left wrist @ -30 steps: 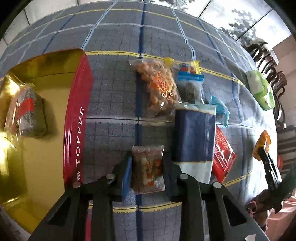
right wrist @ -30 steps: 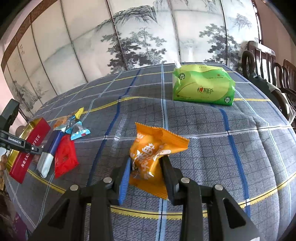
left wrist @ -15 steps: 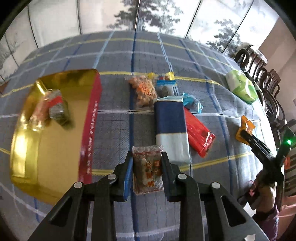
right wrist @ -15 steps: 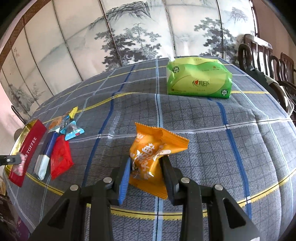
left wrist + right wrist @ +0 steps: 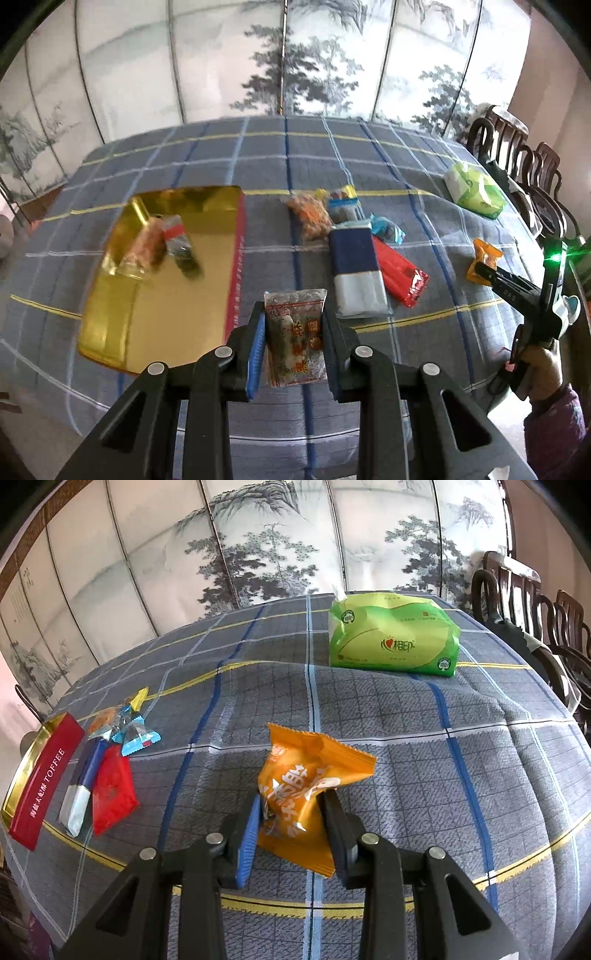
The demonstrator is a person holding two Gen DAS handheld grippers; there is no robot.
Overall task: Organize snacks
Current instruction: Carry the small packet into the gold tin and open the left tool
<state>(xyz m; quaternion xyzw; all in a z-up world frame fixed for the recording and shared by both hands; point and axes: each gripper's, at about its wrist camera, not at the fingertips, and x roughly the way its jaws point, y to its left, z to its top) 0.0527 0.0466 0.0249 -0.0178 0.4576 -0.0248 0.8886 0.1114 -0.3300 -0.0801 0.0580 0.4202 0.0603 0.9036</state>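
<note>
My left gripper (image 5: pixel 293 332) is shut on a clear snack packet with red print (image 5: pixel 295 334) and holds it raised above the table's near edge. The gold toffee tin (image 5: pixel 122 306) with a red side lies to its left and holds two snack packets (image 5: pixel 162 243). My right gripper (image 5: pixel 293 812) is shut on an orange snack packet (image 5: pixel 306 782) just above the plaid cloth. It also shows in the left wrist view (image 5: pixel 484 258). On the cloth lie a blue-and-white pack (image 5: pixel 356 273), a red pack (image 5: pixel 400 271) and a peanut bag (image 5: pixel 310 216).
A green tissue pack (image 5: pixel 393 640) sits at the far right of the table. Small blue and yellow candies (image 5: pixel 138 725) lie by the tin (image 5: pixel 44 775). Dark wooden chairs (image 5: pixel 532 602) stand along the right side. A painted screen stands behind the table.
My left gripper has lifted the clear packet up and back from the cloth, so the whole table shows. My right gripper has barely moved with the orange packet.
</note>
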